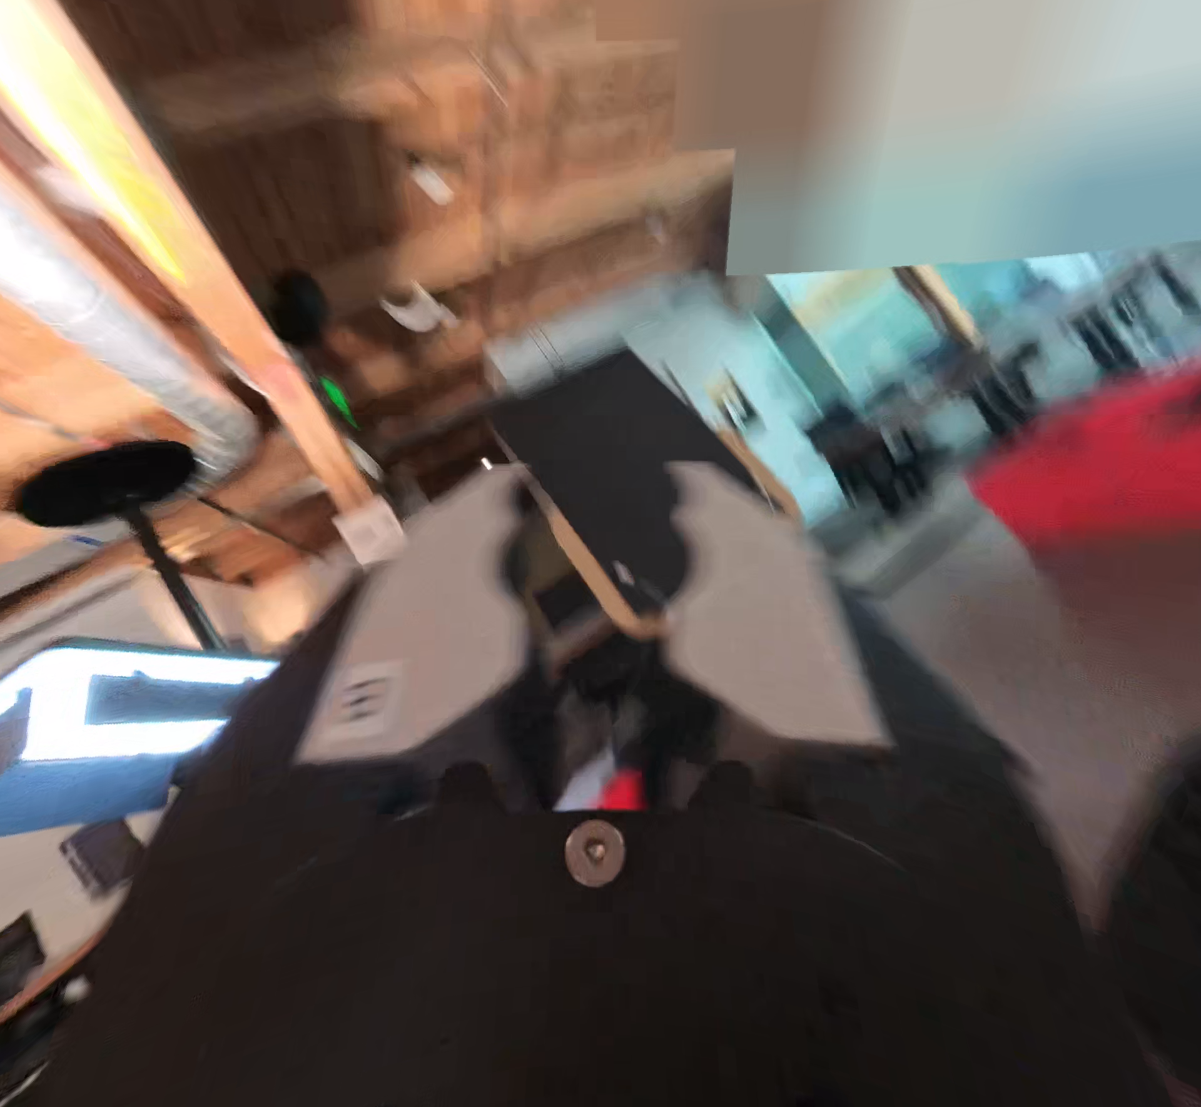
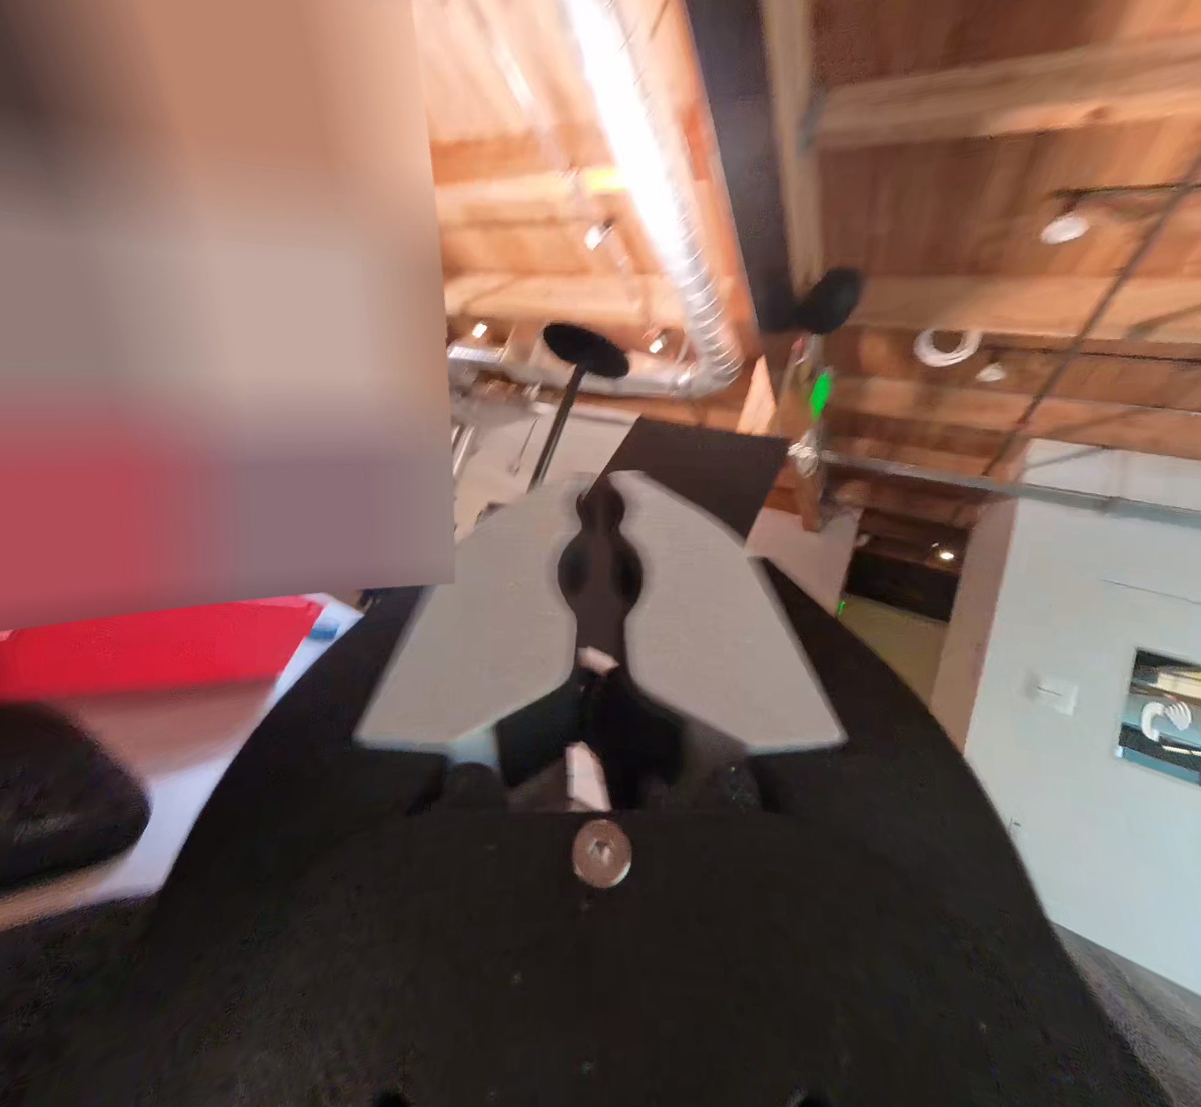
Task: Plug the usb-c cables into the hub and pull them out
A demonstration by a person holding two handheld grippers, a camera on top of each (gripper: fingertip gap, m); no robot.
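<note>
Neither view shows a hub or a USB-C cable. Both views are motion-blurred and tilted up toward the ceiling. My left gripper [image 1: 598,478] is open, its grey fingers [image 1: 448,608] spread wide with nothing between them. Beyond it lies a black mat [image 1: 604,445] on a table with a light wooden edge. My right gripper [image 2: 601,488] is shut, its fingertips [image 2: 650,510] nearly touching and holding nothing. It points at a black panel [image 2: 708,465].
A lit screen [image 1: 130,705] sits at the lower left and a black round stand [image 1: 104,481] above it. A person's red sleeve [image 1: 1092,458] is at the right; it also shows in the right wrist view [image 2: 149,640]. A silver duct [image 2: 650,166] runs under wooden beams. The gap from one gripper's tips to the other's is roughly 50 centimetres.
</note>
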